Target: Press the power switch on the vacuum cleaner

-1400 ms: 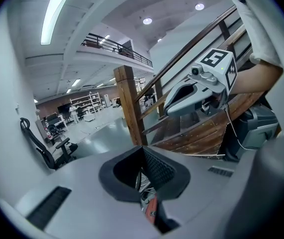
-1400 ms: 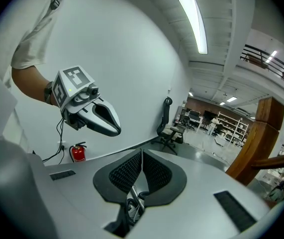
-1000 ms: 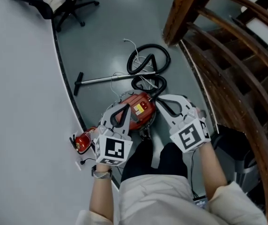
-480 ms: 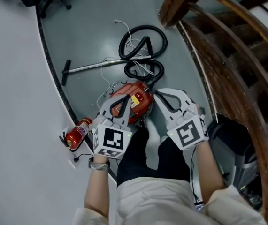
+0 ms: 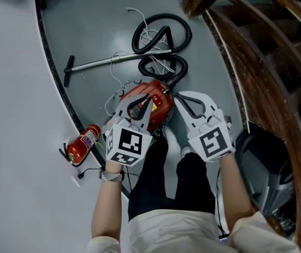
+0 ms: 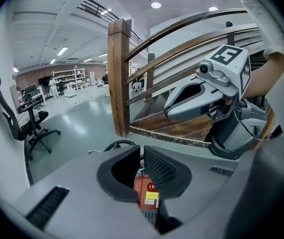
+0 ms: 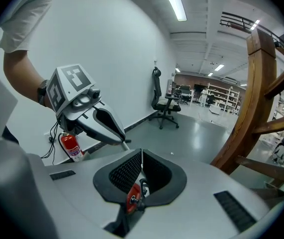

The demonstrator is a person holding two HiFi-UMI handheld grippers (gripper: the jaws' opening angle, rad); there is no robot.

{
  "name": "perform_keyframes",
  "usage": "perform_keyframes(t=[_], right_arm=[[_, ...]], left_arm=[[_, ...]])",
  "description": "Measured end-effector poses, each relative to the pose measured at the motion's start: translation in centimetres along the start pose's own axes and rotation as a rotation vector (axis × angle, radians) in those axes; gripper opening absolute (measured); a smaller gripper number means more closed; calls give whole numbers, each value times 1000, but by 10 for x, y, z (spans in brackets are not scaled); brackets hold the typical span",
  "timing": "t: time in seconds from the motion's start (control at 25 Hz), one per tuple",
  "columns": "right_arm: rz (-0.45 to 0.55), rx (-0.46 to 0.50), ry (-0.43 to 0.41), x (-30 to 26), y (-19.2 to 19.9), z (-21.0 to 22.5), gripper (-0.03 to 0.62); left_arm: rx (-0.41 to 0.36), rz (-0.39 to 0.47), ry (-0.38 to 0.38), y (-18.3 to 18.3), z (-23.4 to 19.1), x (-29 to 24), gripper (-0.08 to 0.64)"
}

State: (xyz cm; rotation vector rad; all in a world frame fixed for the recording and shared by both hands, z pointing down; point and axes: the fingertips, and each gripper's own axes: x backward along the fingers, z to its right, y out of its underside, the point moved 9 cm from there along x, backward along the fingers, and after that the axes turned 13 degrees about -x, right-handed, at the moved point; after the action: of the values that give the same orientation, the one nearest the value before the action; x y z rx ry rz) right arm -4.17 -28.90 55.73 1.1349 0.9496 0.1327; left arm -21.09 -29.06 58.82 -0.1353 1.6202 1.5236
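Two grippers (image 5: 141, 104) (image 5: 178, 97), one red vacuum cleaner (image 5: 158, 96), one black hose (image 5: 161, 33), one metal wand (image 5: 113, 61), one fire extinguisher (image 5: 83, 145).

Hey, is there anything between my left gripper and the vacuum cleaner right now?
Nothing visible does. The left gripper, whose jaws have just been opening with nothing between them, hangs above the vacuum cleaner, with only air between the two.

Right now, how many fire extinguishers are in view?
1. The fire extinguisher sits on the floor at the foot of the white wall, to the left of the red vacuum cleaner. Others may be hidden outside these views.
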Motion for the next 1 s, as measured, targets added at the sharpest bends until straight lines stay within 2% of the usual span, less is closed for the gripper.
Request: perform_keyframes(t=[0.56,1.0], right_arm=[[-57,-29,28,-17,56,10,31],[-71,-66,-7,-45,93,7,31]], left_arm=[[61,-64,64,44,8,-49,57],[42,-173,160,97,23,-109,86]])
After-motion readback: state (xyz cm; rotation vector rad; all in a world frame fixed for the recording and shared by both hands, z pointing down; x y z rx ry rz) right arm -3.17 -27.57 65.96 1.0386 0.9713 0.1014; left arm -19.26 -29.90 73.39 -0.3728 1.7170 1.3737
